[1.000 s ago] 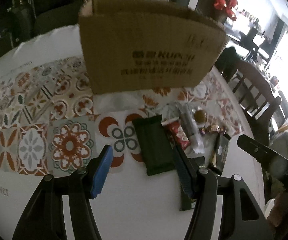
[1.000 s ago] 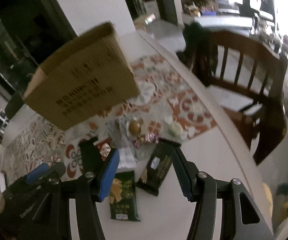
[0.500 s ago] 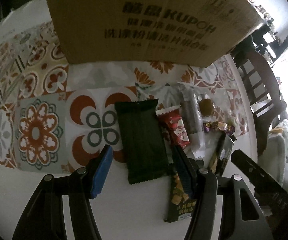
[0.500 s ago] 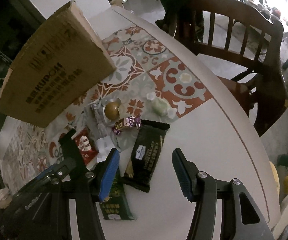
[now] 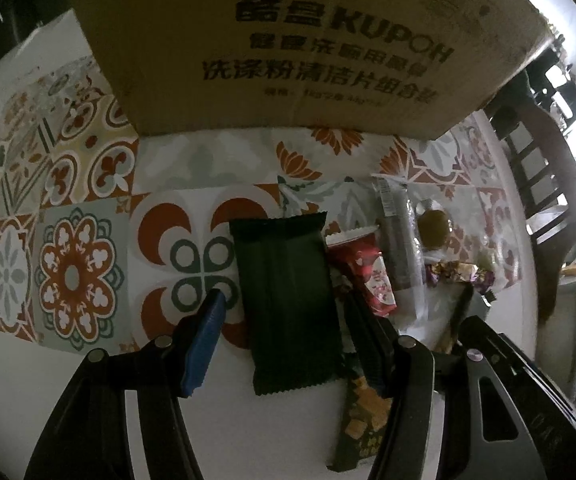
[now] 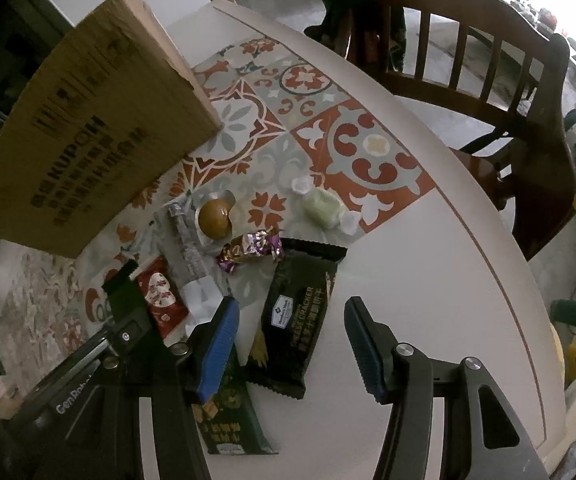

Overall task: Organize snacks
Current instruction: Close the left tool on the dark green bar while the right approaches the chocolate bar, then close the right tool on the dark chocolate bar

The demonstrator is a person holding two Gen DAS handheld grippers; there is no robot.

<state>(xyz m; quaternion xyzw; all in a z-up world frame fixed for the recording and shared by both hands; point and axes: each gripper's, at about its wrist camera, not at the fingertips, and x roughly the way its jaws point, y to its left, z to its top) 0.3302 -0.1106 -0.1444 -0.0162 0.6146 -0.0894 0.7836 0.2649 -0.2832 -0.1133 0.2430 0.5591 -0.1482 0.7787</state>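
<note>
Snacks lie in a loose row across the patterned mat, below the cardboard box (image 5: 288, 40) that fills the top of the left wrist view. Here we see the left gripper (image 5: 283, 320) with its fingers spread to either side of the dark green packet (image 5: 288, 300) at centre frame, pads not pressing it, so the grip is released. To its right sit the red packet (image 5: 372, 276) and a long clear-wrapped stick (image 5: 400, 248).

Over to the right wrist view, and we get what the first one barely shows: the black cheese cracker packet (image 6: 300, 316) at lower centre, lying between the spread fingers of the right gripper (image 6: 292, 344), untouched, grip released. We also see a purple-wrapped candy (image 6: 253, 246), a brown egg-like snack (image 6: 215, 220), a pale green sweet (image 6: 322, 206), and a wooden chair (image 6: 488, 80) at upper right.
</note>
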